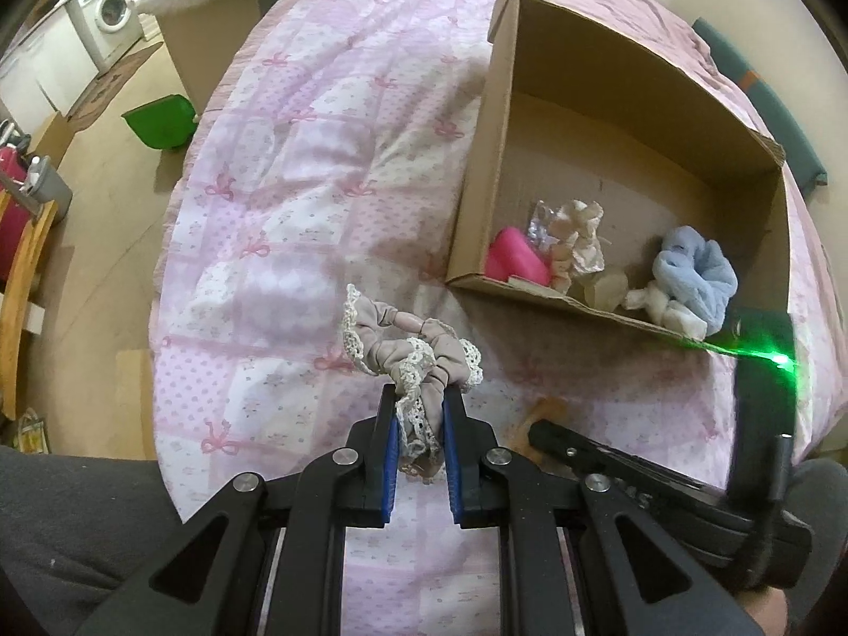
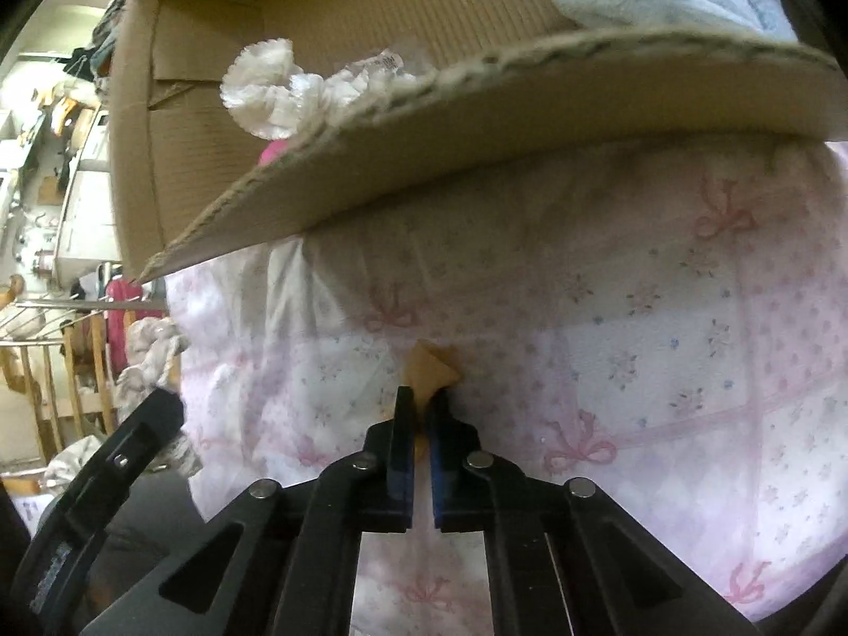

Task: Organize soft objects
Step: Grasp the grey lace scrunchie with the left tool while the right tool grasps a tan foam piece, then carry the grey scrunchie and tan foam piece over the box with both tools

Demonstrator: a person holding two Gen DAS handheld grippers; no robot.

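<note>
My left gripper (image 1: pixel 420 397) is shut on a beige scrunchie with white lace trim (image 1: pixel 411 352), held over the pink bedspread (image 1: pixel 297 169). An open cardboard box (image 1: pixel 479 169) lies to its right, holding a pink soft block (image 1: pixel 517 259), a cream scrunchie (image 1: pixel 575 236) and a fluffy light-blue scrunchie (image 1: pixel 694 275). My right gripper (image 2: pixel 421 397) is shut on a small tan soft piece (image 2: pixel 429 368) that rests on the bedspread (image 2: pixel 636 328), just in front of the box's near wall (image 2: pixel 477 159). The right gripper's body (image 1: pixel 636 466) shows at the lower right of the left wrist view.
The bed's left edge drops to a floor with a green bin (image 1: pixel 159 122), a washing machine (image 1: pixel 108 13) and wooden furniture (image 1: pixel 21 286). A person's dark-clothed leg (image 1: pixel 69 530) is at the lower left. A green light glares (image 1: pixel 779 360) beside the box.
</note>
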